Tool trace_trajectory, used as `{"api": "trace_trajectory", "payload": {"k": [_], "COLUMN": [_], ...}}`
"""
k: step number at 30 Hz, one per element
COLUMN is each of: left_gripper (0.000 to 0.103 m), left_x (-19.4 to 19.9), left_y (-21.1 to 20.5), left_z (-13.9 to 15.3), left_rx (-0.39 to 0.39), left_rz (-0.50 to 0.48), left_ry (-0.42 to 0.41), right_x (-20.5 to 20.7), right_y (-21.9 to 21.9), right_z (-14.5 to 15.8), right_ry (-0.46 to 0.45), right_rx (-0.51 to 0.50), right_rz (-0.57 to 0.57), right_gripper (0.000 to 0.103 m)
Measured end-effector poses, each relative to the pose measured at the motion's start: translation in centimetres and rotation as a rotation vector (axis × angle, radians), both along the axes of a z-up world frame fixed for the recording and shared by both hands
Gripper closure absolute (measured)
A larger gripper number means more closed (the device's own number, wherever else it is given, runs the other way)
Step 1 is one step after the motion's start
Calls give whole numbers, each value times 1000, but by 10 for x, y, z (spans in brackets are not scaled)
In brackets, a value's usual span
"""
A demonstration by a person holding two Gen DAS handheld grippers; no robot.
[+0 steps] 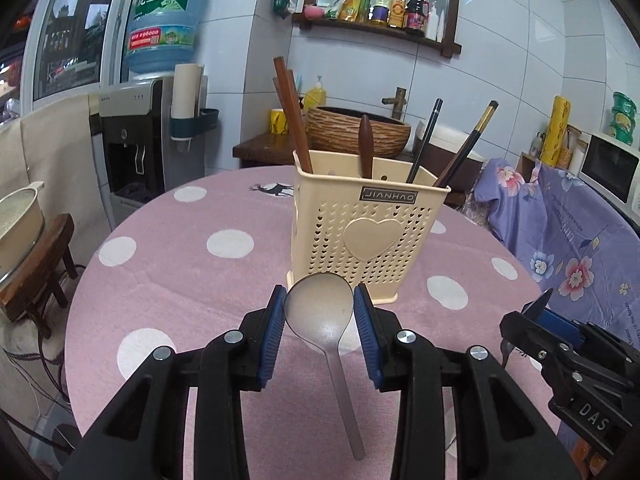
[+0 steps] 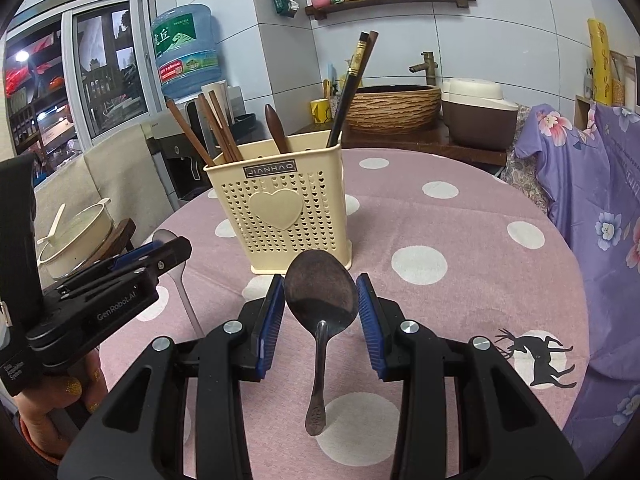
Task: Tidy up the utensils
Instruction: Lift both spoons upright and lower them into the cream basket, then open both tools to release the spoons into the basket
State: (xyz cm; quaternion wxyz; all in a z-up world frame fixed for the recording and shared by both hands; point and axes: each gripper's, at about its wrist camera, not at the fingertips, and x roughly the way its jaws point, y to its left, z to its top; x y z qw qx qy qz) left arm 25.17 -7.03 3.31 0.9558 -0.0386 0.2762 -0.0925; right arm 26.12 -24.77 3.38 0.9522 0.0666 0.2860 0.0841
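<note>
Spoons: my left tongs (image 1: 320, 312) pinch a silver spoon (image 1: 320, 312) by its bowl, right tongs (image 2: 321, 300) clamp a darker spoon (image 2: 321, 296), cream utensil holder (image 1: 366, 232) at 12 o'clock on the tabletop (image 1: 180, 272).

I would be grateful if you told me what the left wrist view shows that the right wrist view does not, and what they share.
Only the left wrist view shows the microwave at the right edge and the pale spoon head-on, clamped by its bowl in the left gripper.

Only the right wrist view shows the dark spoon clamped in the right gripper, and a hand holding the left gripper.

Both show the cream utensil holder with chopsticks, and the dotted pink tablecloth.
</note>
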Motion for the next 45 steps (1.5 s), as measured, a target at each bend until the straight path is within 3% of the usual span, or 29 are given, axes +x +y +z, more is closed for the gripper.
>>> {"api": "trace_trajectory", "payload": {"k": [18,22,27,33,37,45], "left_gripper": [68,68,68,68,68,68], "left_x": [-4,3,16,57,85,98], "left_y": [15,17,23,16,6,-6], "left_z": [27,50,106,156,149,101], "left_rx": [-57,-73,-81,-73,-52,-9], "left_rz": [-34,-49,-20,61,92,67], "left_ry": [-50,-89,-223,-333,-336,-287], "right_x": [7,16,39,84,118,145], "right_y": [12,20,30,37,40,36], "right_z": [21,44,96,150,153,100], "right_ry": [-32,-97,-233,-372,-377,-278], "right_rx": [26,12,-14,-38,-59,-85], "right_rz": [76,102,98,24,-13,-26], "right_gripper": [66,66,66,66,66,66]}}
